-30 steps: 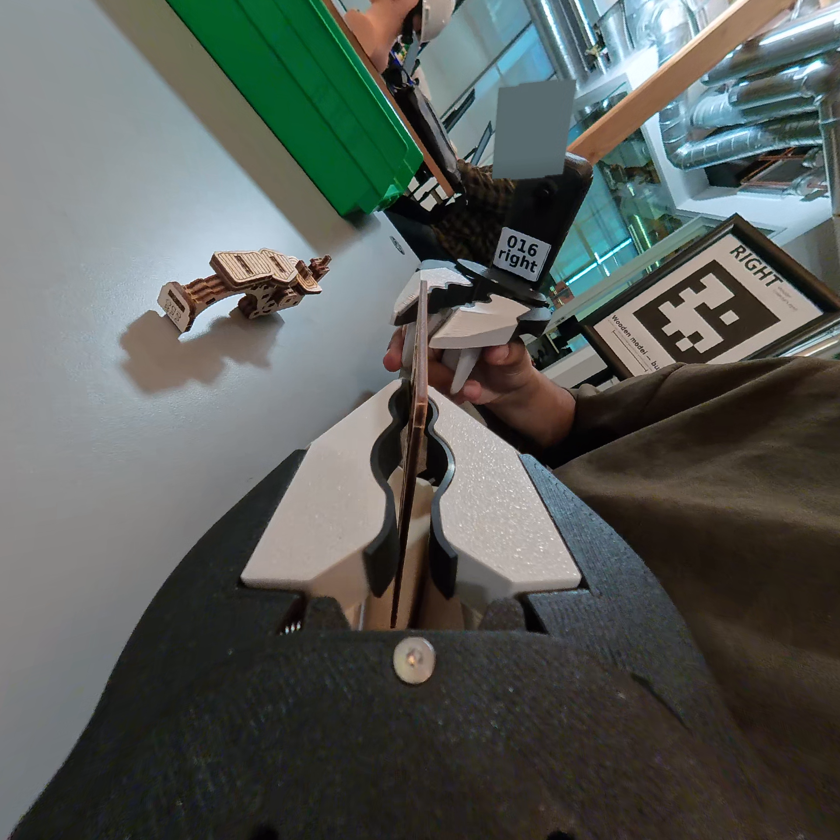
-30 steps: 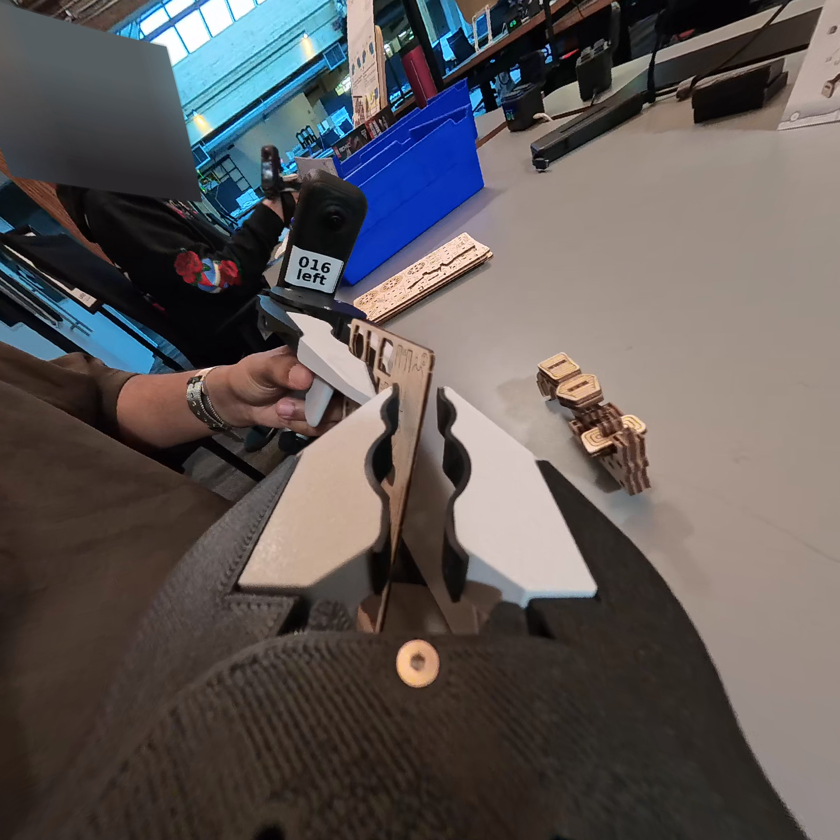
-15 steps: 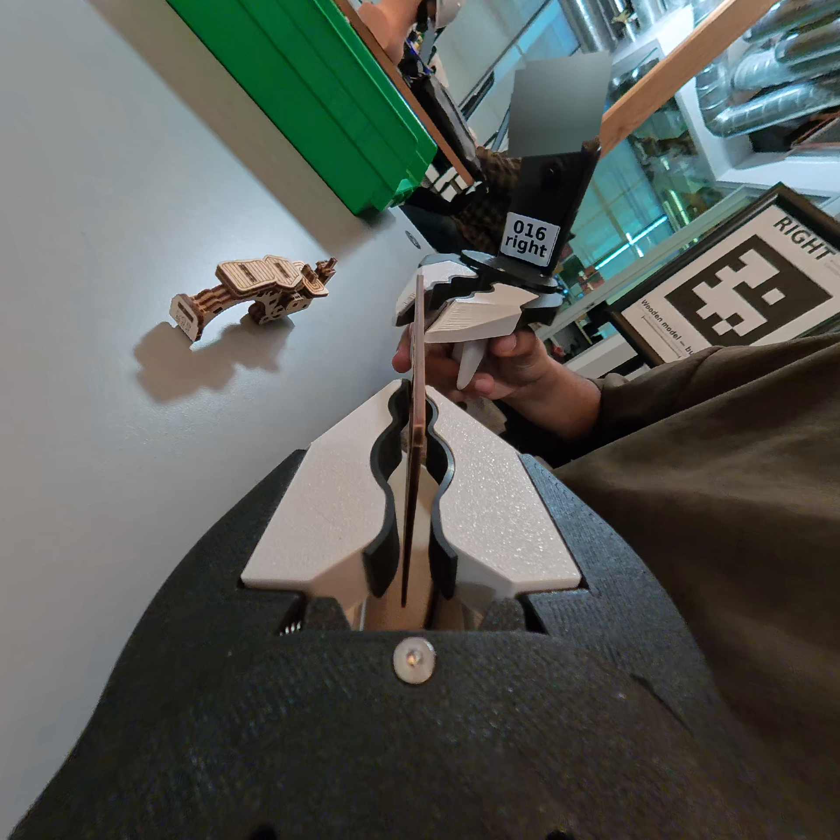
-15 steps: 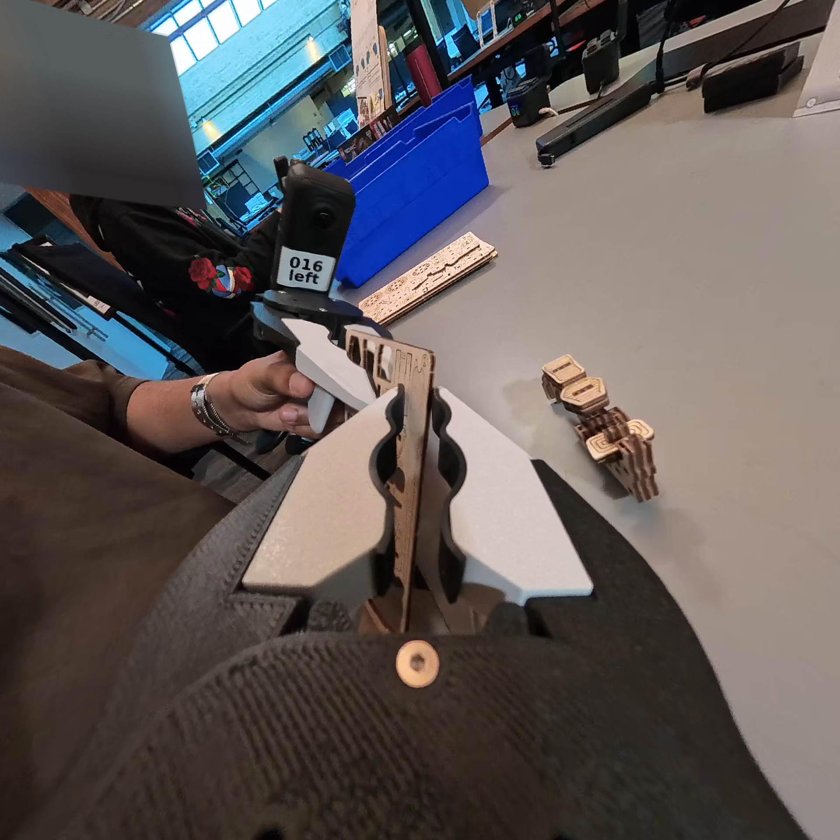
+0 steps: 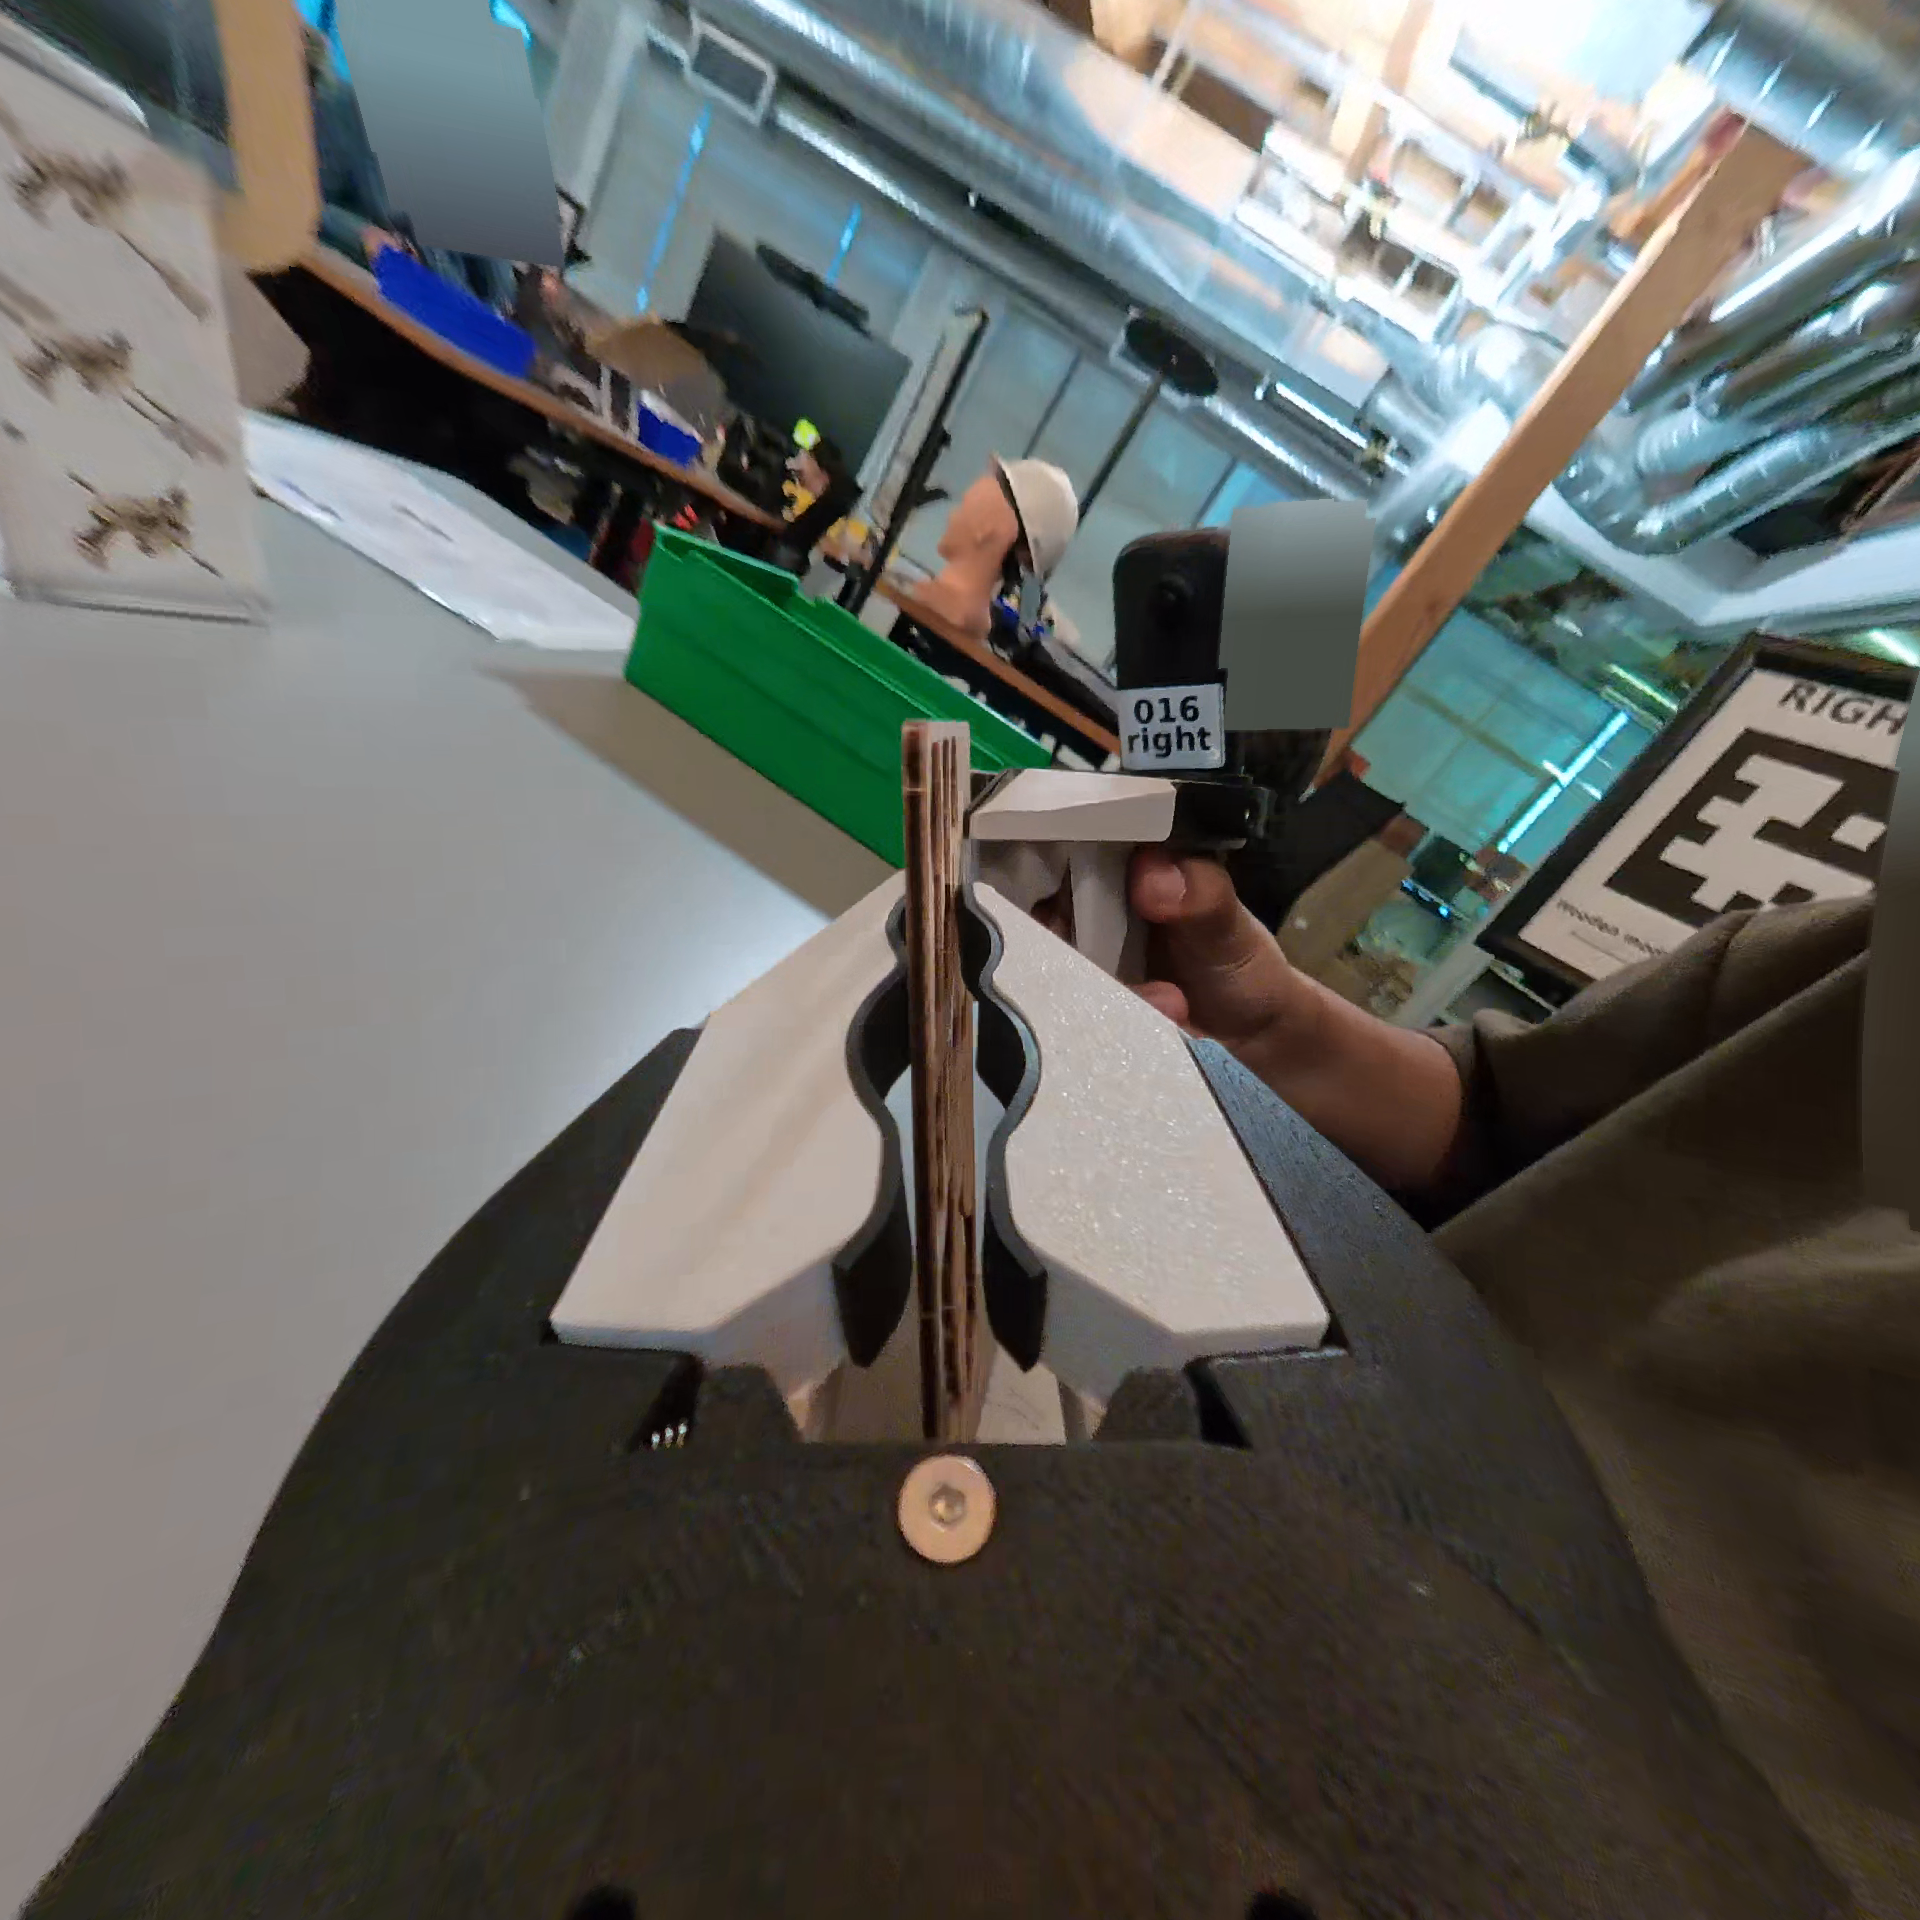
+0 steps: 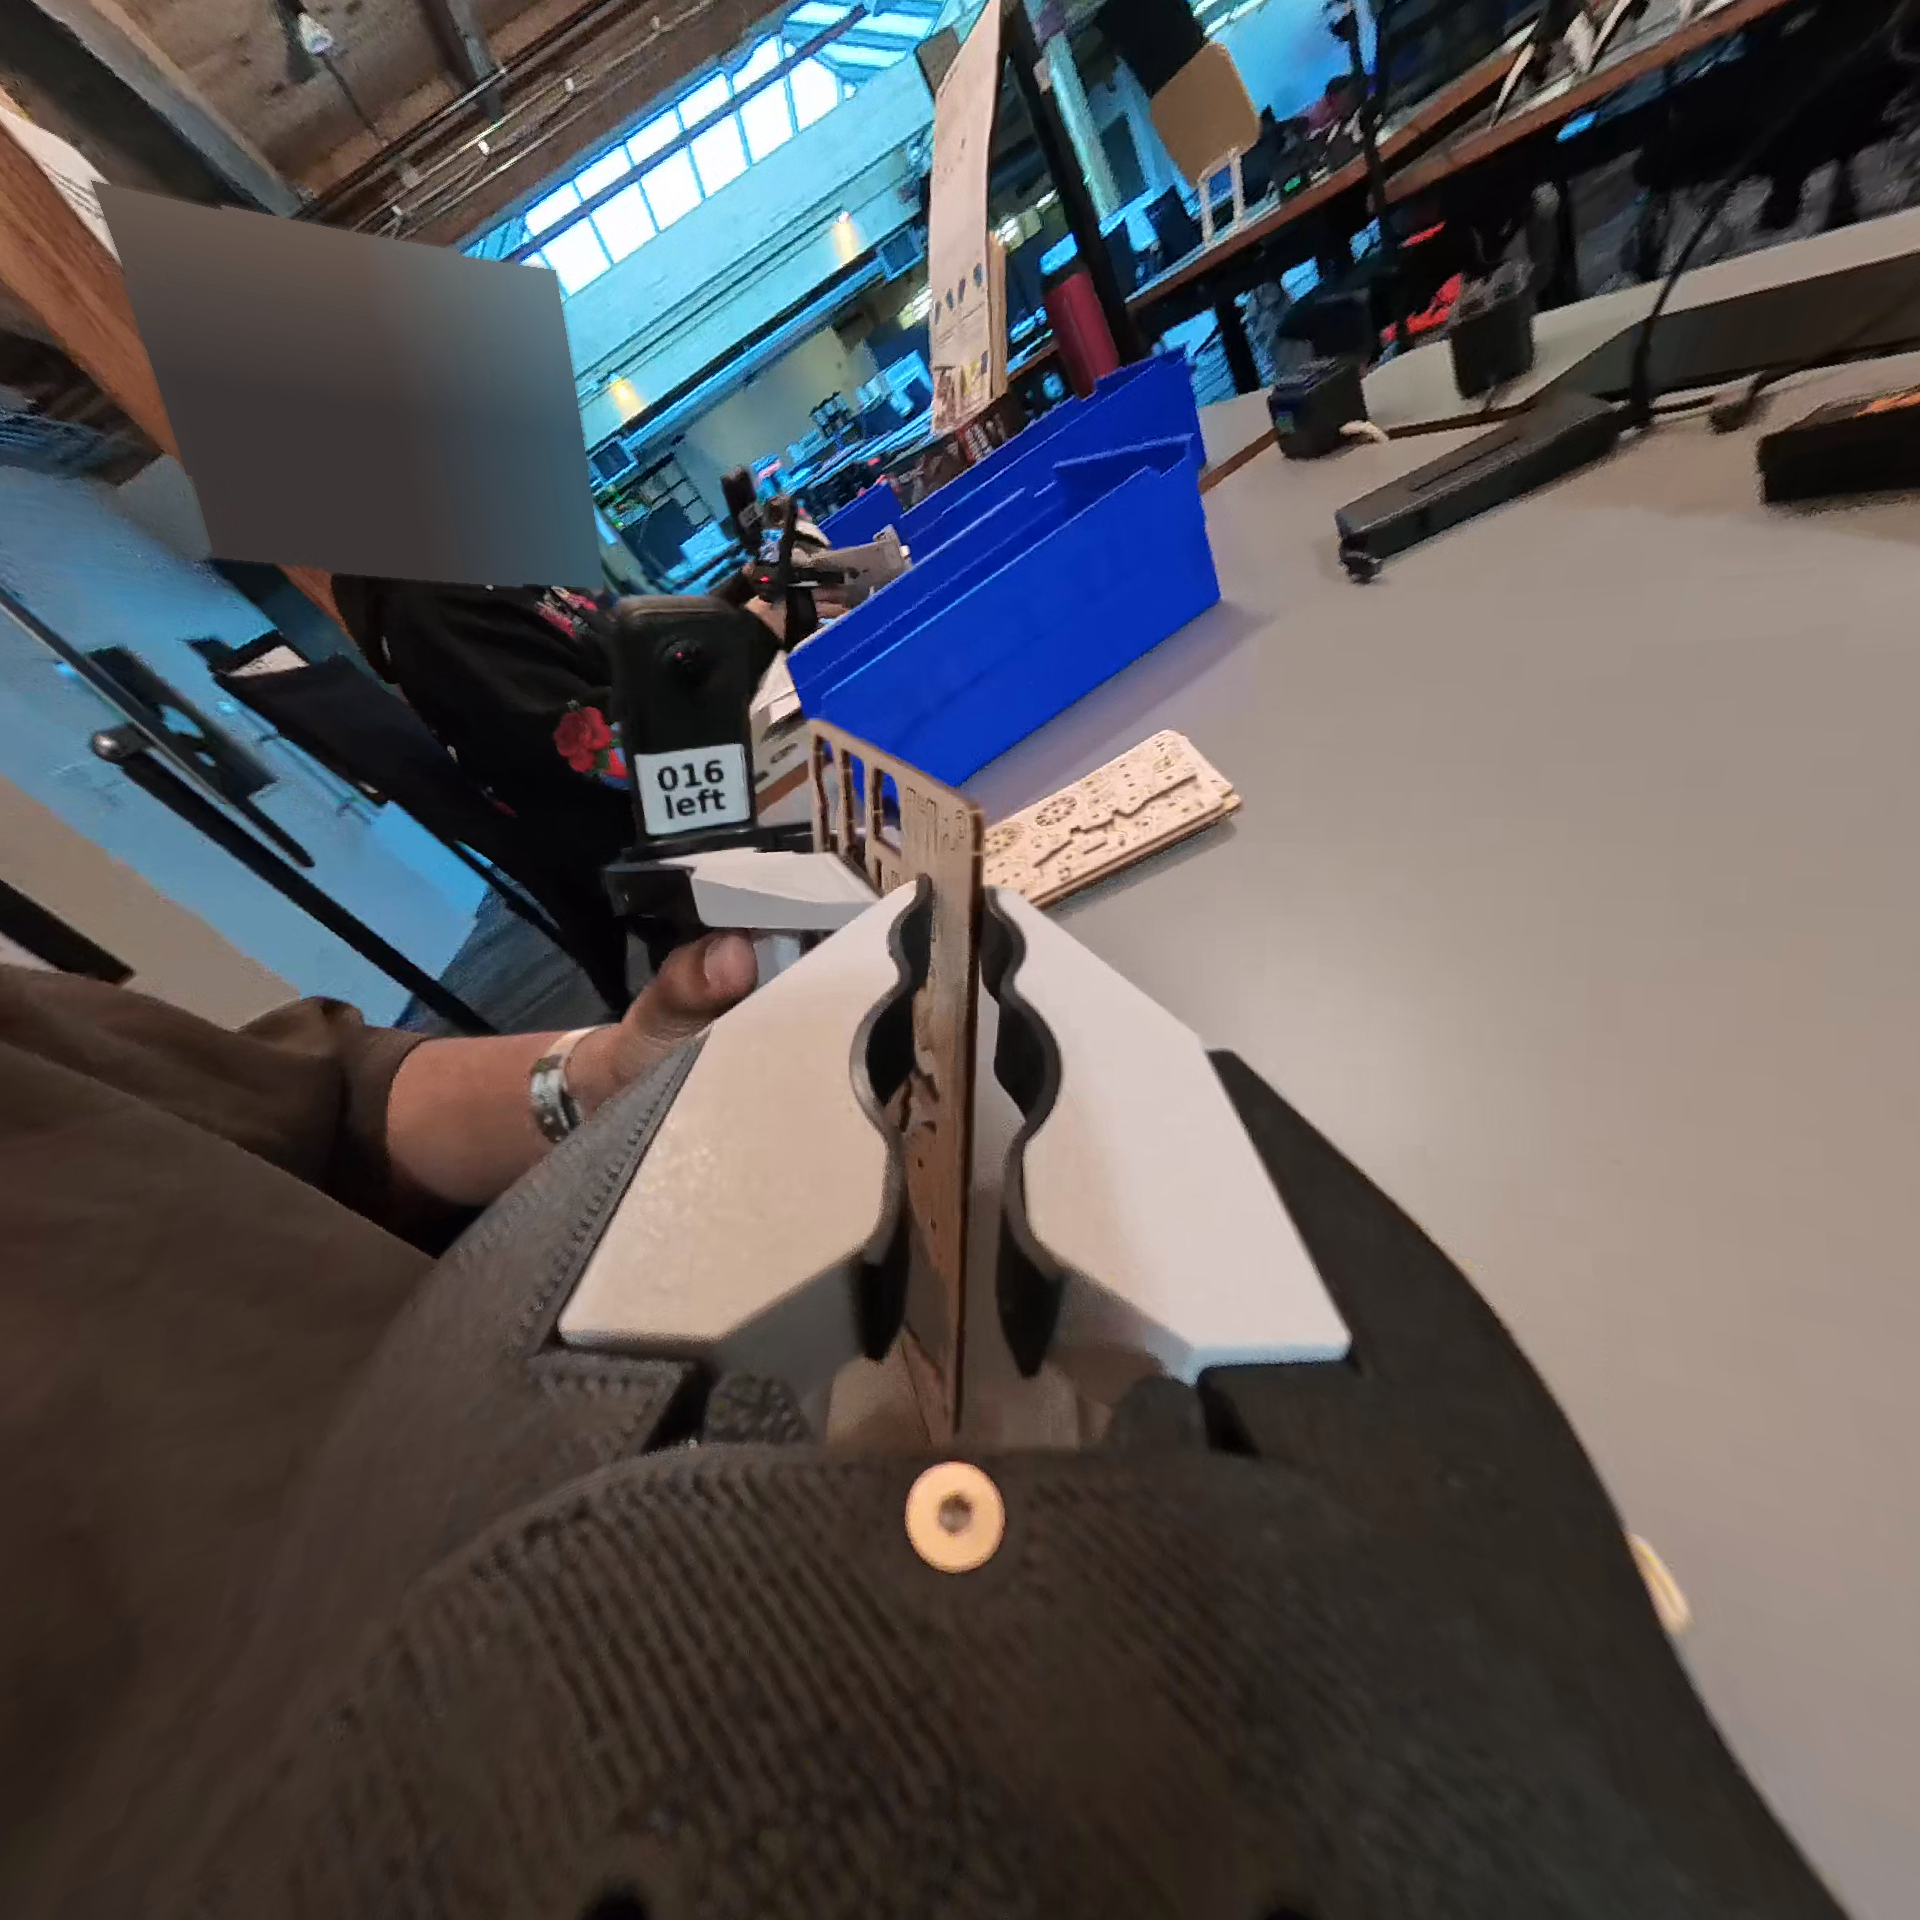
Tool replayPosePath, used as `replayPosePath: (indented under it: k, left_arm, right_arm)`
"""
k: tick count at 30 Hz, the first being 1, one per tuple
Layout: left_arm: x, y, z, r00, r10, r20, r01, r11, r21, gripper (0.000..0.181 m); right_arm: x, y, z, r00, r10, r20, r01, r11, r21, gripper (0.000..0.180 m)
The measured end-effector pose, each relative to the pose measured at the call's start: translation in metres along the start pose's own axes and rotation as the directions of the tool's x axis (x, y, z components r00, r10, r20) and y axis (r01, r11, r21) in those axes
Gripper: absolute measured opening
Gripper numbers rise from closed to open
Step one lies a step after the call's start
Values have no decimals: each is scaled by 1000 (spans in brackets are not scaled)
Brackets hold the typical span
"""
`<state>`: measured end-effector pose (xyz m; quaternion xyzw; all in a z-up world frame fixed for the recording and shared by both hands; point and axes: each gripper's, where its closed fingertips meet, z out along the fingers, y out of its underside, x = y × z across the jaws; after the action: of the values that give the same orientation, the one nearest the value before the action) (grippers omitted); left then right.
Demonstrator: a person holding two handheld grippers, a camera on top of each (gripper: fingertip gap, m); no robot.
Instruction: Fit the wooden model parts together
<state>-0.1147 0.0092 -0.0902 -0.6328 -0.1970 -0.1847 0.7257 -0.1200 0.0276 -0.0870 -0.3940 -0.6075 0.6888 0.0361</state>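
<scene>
A thin laser-cut wooden parts sheet [image 5: 940, 1143] is held on edge above the grey table [image 5: 364, 935]. My left gripper [image 5: 940, 904] is shut on one end of it. My right gripper [image 6: 951, 904] is shut on the other end of the same sheet [image 6: 940, 1143]. Each gripper shows in the other's view: the right one [image 5: 992, 821] and the left one [image 6: 831, 894], facing each other a short way apart. The sheet's cut-out slots show past the right fingers. The small built wooden model is not in view.
A green bin [image 5: 790, 675] stands on the table beyond the left gripper. A blue bin [image 6: 1018, 613] and a stack of wooden parts sheets [image 6: 1112, 831] lie beyond the right gripper. Black devices and cables [image 6: 1475, 488] lie far right. A framed marker sign [image 5: 1818, 821] stands behind. Only a small space, under 4 cm, lies between the two pairs of fingers.
Both grippers have swung round with the sheet still gripped, so both views now look more level across the table. The small built model has passed out of both views.
</scene>
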Motion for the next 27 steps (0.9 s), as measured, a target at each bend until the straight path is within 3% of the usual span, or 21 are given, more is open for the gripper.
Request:
replayPosePath:
  k: [8,19,24,27]
  left_arm:
    - [-33,-21,-28,991,-130,14,127,985,117,1]
    - [-36,-17,-29,995,-68,75,64,997,52,0]
    - [-33,-13,-24,990,61,129,-61,998,-4,0]
    - [-31,-13,-24,994,26,103,-27,1000,11,0]
  right_arm:
    - [11,-5,49,995,90,41,-88,994,-58,5]
    - [17,-2,55,1000,9,-6,-9,998,-59,10]
    - [19,-5,51,994,-92,-60,90,995,-40,12]
    - [16,-5,49,993,-109,-51,106,993,-50,11]
